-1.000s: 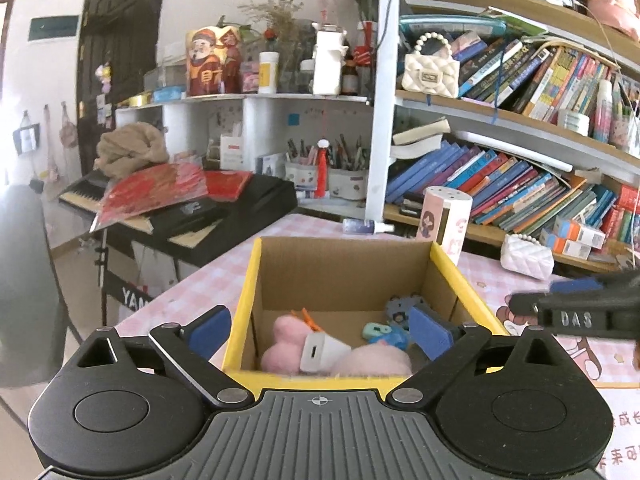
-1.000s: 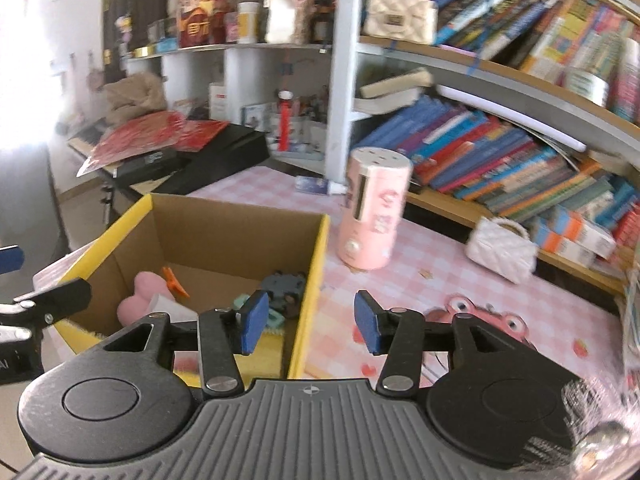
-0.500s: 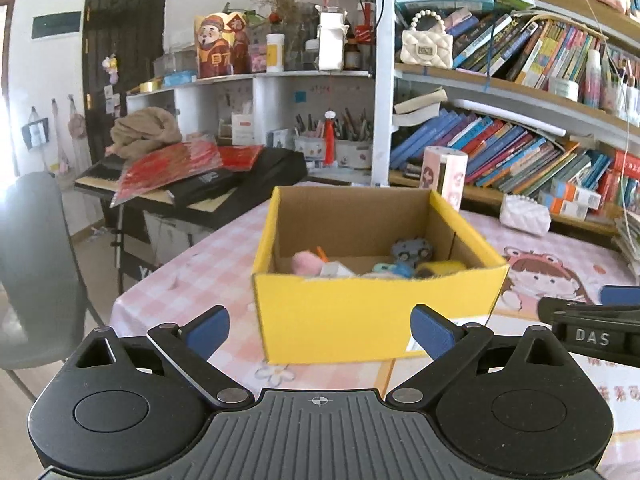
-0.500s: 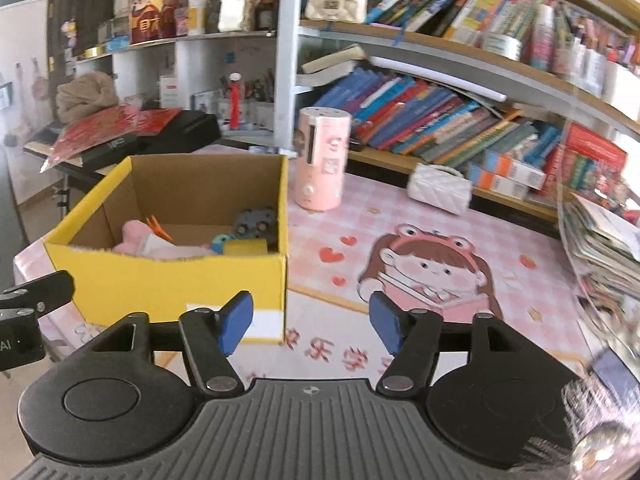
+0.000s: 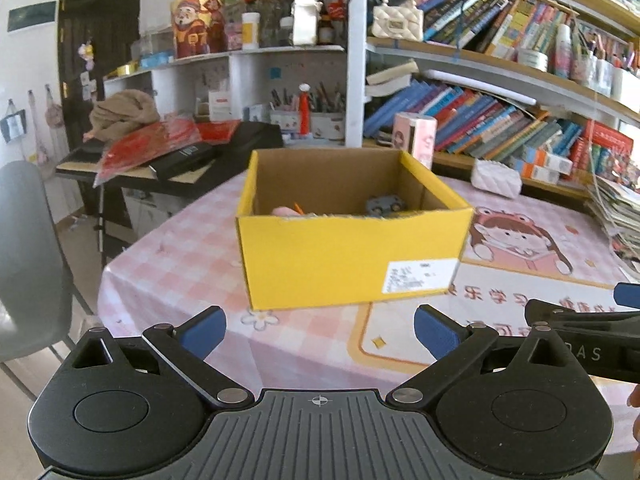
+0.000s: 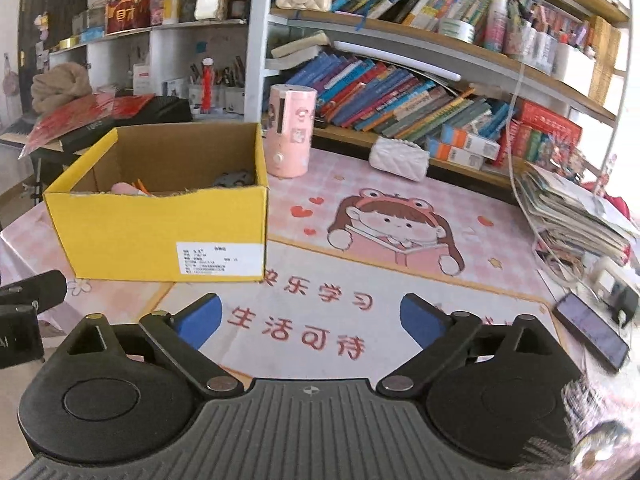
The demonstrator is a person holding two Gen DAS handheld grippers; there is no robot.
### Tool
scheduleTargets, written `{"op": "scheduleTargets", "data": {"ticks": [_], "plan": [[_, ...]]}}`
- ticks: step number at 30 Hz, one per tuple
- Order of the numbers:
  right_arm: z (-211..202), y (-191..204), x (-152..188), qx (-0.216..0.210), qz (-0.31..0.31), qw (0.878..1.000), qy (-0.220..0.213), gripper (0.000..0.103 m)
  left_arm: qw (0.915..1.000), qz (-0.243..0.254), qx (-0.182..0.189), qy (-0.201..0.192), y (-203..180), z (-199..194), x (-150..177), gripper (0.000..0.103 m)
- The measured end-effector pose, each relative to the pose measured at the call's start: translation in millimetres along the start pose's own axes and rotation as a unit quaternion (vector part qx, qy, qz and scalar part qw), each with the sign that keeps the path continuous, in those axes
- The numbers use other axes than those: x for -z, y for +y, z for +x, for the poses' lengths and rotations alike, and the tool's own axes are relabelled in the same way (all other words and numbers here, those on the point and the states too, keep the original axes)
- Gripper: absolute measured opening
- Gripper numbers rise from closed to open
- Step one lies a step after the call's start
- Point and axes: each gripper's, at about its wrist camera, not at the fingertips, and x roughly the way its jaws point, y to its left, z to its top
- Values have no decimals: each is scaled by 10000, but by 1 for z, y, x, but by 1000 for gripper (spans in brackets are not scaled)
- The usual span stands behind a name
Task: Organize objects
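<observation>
A yellow cardboard box [image 5: 352, 256] stands on the pink table mat; it also shows in the right wrist view [image 6: 160, 232]. Inside it I see a pink soft toy [image 5: 285, 211] and a grey toy car [image 5: 385, 204]; the rest of its contents are hidden by the front wall. My left gripper [image 5: 320, 326] is open and empty, well in front of the box. My right gripper [image 6: 310, 314] is open and empty, in front and to the right of the box.
A pink cylinder device [image 6: 290, 130] stands behind the box. A white quilted purse [image 6: 398, 158] lies by the bookshelf. A stack of papers [image 6: 576, 216] and a phone [image 6: 592, 330] lie at the right. A grey chair [image 5: 28, 264] stands at the left.
Both grippers have pulled back from over the box toward the near table edge. The right gripper's jaws have opened wider. The box has stayed in place.
</observation>
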Motion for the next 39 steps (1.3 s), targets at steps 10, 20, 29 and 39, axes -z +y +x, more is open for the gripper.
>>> {"op": "scheduleTargets", "data": {"ticks": [10,20,29,39], "plan": [[-20,-15,22,567,292,9979,111,103,9986,280,371,260,-19,-2,11,102],[-20,-30,27,1140,533,9914,348,103,9961,702,476,239,-51,-4,13,102],[-29,-43,38,1369,632,9882,286,103,9947,841,518,289,-68,-2,14,102],[-30,-52,43,1445,685,9865,355,103,9945,878,465,328,-80,-6,16,102]]}}
